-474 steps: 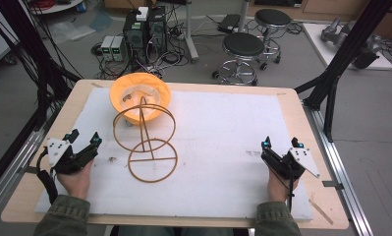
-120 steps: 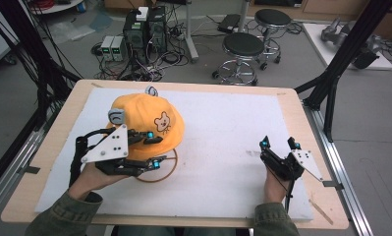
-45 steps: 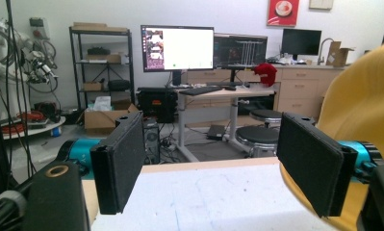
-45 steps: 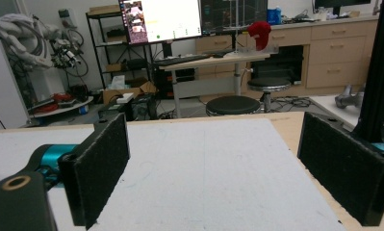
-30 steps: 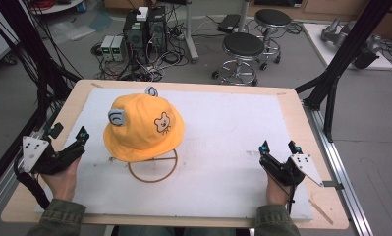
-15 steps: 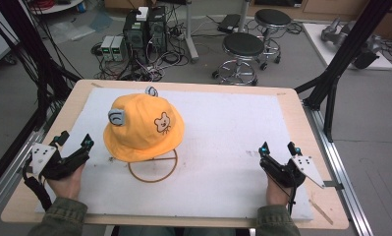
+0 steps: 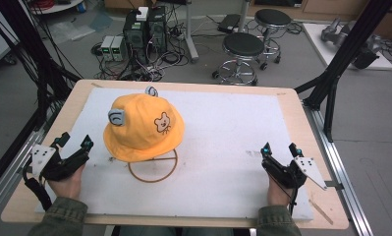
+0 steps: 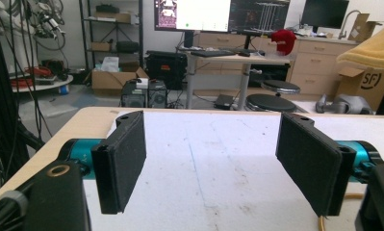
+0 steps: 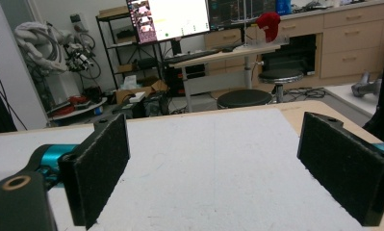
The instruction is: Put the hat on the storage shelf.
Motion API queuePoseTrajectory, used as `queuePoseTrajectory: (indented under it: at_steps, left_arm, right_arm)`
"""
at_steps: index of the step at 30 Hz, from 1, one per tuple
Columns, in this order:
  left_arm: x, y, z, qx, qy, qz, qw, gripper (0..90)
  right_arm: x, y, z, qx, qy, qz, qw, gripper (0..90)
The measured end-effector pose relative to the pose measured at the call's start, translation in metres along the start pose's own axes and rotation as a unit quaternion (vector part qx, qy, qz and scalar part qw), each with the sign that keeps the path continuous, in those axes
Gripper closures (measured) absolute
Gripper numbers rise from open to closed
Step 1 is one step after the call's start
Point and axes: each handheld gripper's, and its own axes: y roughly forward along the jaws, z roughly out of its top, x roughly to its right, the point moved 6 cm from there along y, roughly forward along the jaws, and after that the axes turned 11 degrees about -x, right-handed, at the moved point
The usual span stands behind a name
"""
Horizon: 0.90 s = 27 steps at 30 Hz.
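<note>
**Hat parked on its wire stand, both tools resting empty**

The yellow bucket hat [image 7: 143,128] sits draped over a wire stand [image 7: 153,166], whose round base ring shows on the white mat [image 7: 233,132] just under the brim's near edge. The stand carries the crown from inside, which is probably why the hat keeps its domed shape instead of slumping flat. It stands in the left half of the desk [image 7: 301,123], closer to the far edge than to the near one.

The hat's axis runs vertically, crown up and brim down all round. Its bear patch [image 7: 161,123] faces toward the near right, and a grey ear-like tab [image 7: 116,117] faces the left edge, with a second tab [image 7: 151,91] peeking over the far side.

The left hand-held gripper [image 7: 74,147] lies near the near-left corner, jaws spread wide with nothing between them, well apart from the hat. The right hand-held gripper [image 7: 279,150] rests toward the near-right corner, likewise wide and empty. Judging by this, the placing looks finished and both hands sit parked clear of it.
</note>
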Motion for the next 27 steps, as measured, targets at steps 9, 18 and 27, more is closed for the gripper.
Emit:
queuePoseTrajectory:
  at_steps: [9,18,27]
  left_arm:
    - [-0.0010,0.0009,-0.0013,-0.001,-0.001,-0.003,1.0000,26.8]
    - [-0.0058,0.0024,-0.0050,-0.006,-0.007,-0.003,1.0000,29.3]
    - [-0.0061,0.0028,-0.0054,-0.007,-0.013,-0.008,0.9999,29.0]
  right_arm:
    - [-0.0009,0.0016,-0.0014,-0.006,-0.001,0.004,1.0000,9.9]
    - [-0.0014,0.0025,-0.0024,-0.011,-0.001,0.007,0.9999,9.9]
    - [-0.0023,0.0018,-0.0029,-0.013,-0.001,0.007,0.9999,9.9]
